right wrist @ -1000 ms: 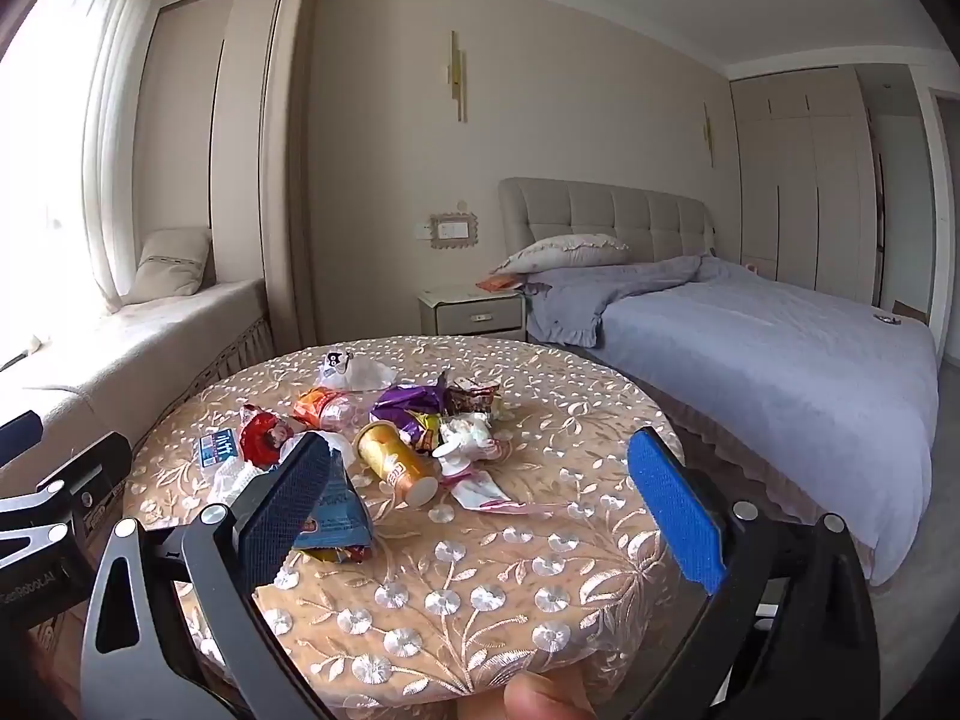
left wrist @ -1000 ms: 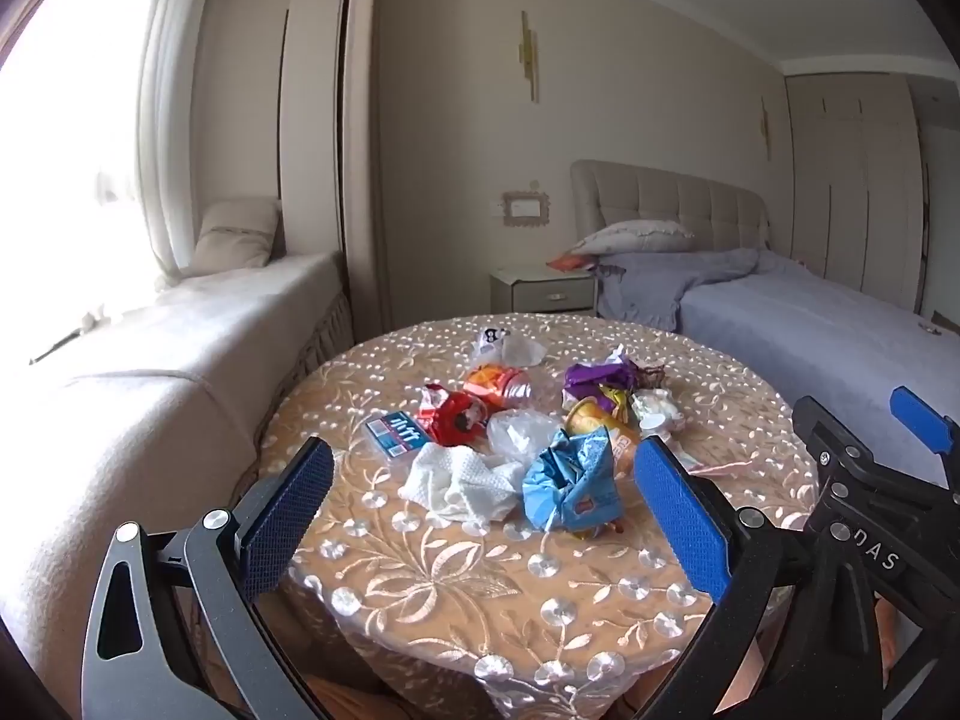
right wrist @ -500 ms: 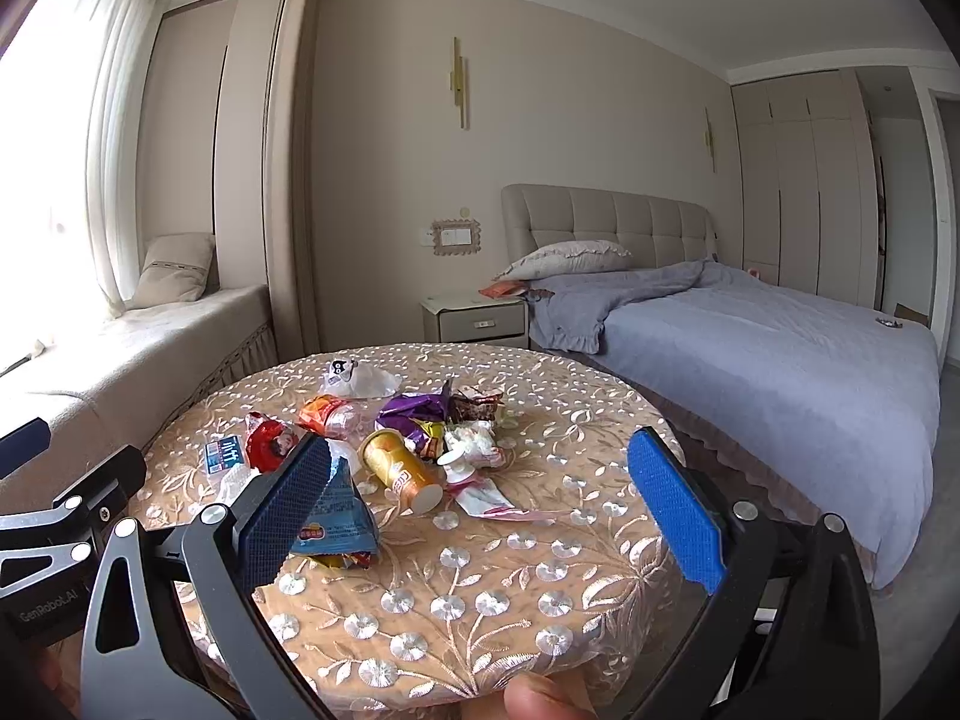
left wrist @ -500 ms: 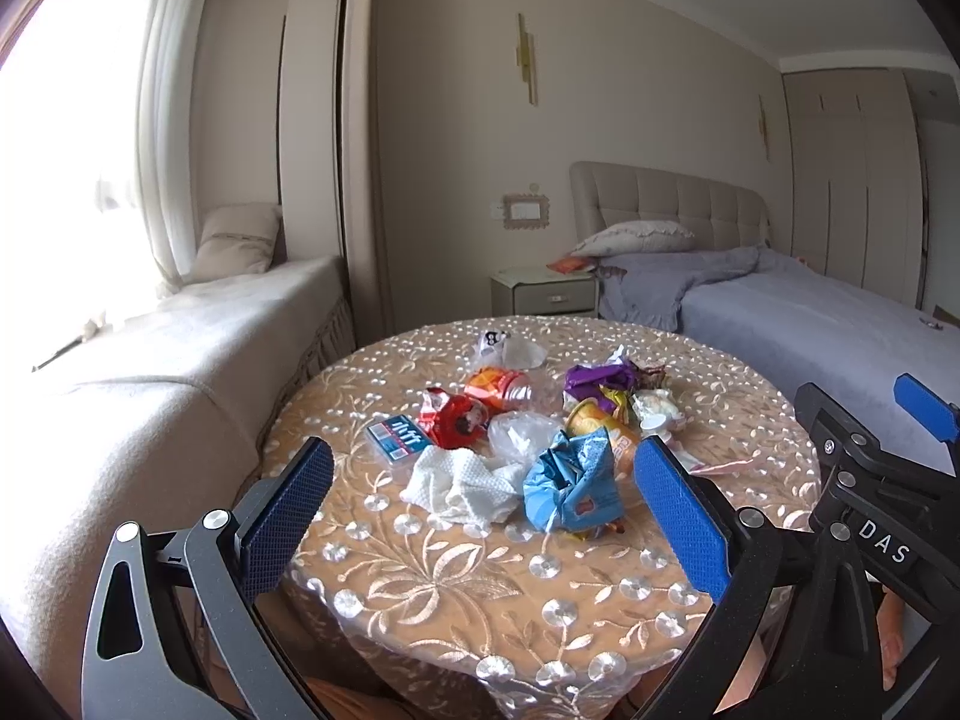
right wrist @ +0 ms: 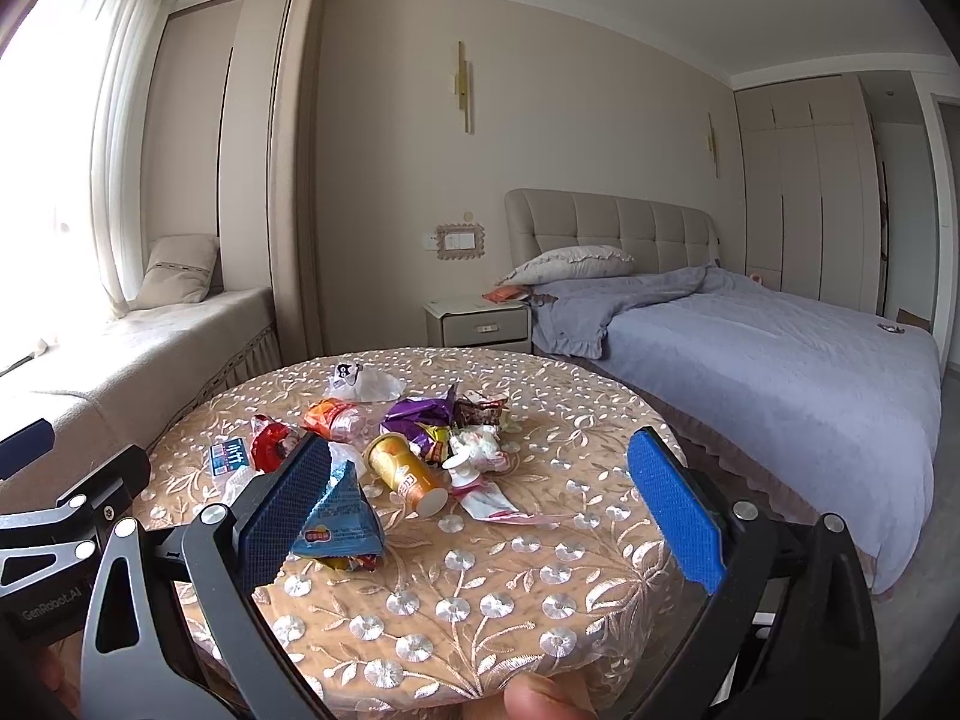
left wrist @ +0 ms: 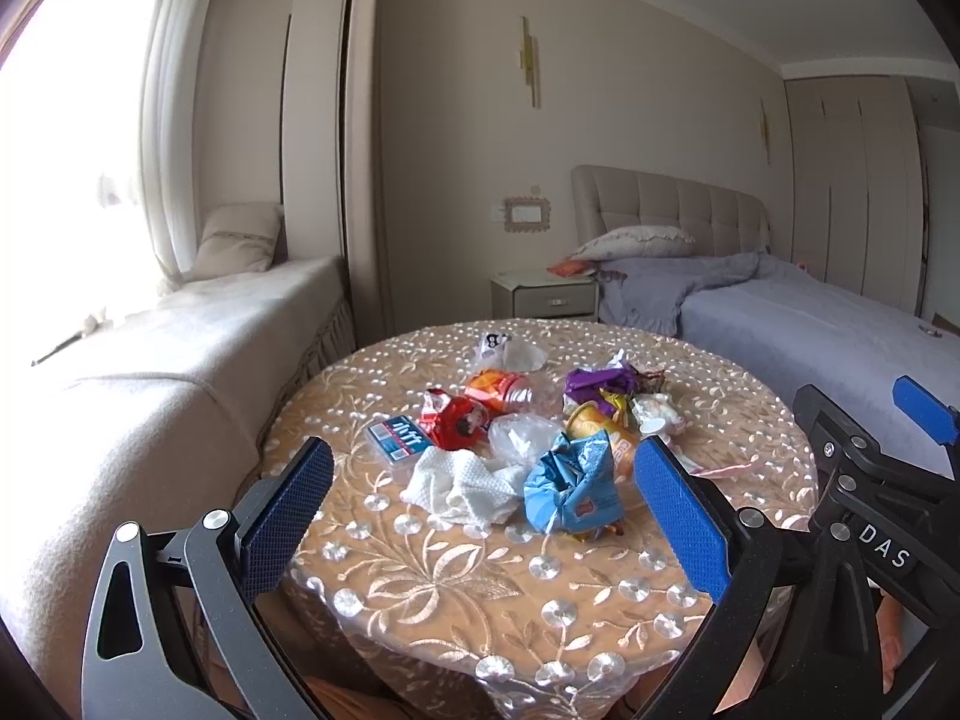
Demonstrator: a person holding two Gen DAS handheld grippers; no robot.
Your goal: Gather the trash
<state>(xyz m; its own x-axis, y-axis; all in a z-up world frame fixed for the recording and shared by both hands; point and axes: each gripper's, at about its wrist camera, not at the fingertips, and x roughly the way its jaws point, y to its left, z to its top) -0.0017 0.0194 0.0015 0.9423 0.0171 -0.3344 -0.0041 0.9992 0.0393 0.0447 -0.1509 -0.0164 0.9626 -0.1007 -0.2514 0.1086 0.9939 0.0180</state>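
A heap of trash lies on a round table with an embroidered beige cloth (left wrist: 468,588). It holds a crumpled white tissue (left wrist: 462,483), a blue snack bag (left wrist: 570,489) (right wrist: 339,525), an orange paper cup (right wrist: 405,471), a red wrapper (left wrist: 453,420), a purple wrapper (left wrist: 597,381) (right wrist: 420,414) and a small blue pack (left wrist: 396,438). My left gripper (left wrist: 480,522) is open and empty, short of the tissue and blue bag. My right gripper (right wrist: 480,510) is open and empty, above the near table edge.
A window bench (left wrist: 150,372) with a cushion runs along the left. A bed with a grey cover (right wrist: 750,360) stands to the right, a nightstand (right wrist: 477,324) behind the table. A clear bag (right wrist: 363,384) lies at the far side of the table.
Both grippers have drawn back and risen slightly; the table and trash look a little farther away. Both stay open and empty.
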